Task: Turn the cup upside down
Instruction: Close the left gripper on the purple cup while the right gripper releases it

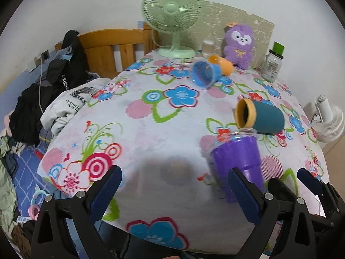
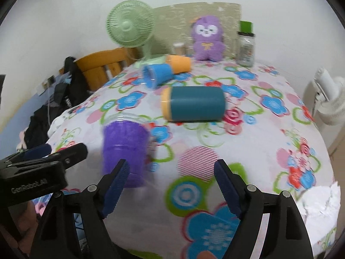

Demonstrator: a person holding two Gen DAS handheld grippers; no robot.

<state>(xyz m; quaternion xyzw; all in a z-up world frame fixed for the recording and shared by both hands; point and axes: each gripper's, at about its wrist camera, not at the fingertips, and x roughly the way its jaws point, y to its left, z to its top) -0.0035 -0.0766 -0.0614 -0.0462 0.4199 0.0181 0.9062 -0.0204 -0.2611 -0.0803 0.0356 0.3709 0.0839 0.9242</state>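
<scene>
Currently both spread, gripping nothing: left gripper (image 1: 174, 188), right gripper (image 2: 171, 185). Purple cup (image 2: 124, 149) on floral tablecloth (image 1: 155, 129), just in front of teal cup (image 2: 194, 104) lying sideways.

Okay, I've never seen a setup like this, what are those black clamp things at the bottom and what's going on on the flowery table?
Those black clamps are handheld two-finger grippers, one in each of a person's hands, each carrying a fisheye camera looking along its fingers. One picture is from the left gripper, the other from the right gripper. Both are open and hold nothing. On the floral tablecloth a purple cup stands near the right gripper. A teal cup, a blue cup and an orange cup lie on their sides. Behind them are a green fan, a purple plush toy and a glass jar.
</scene>
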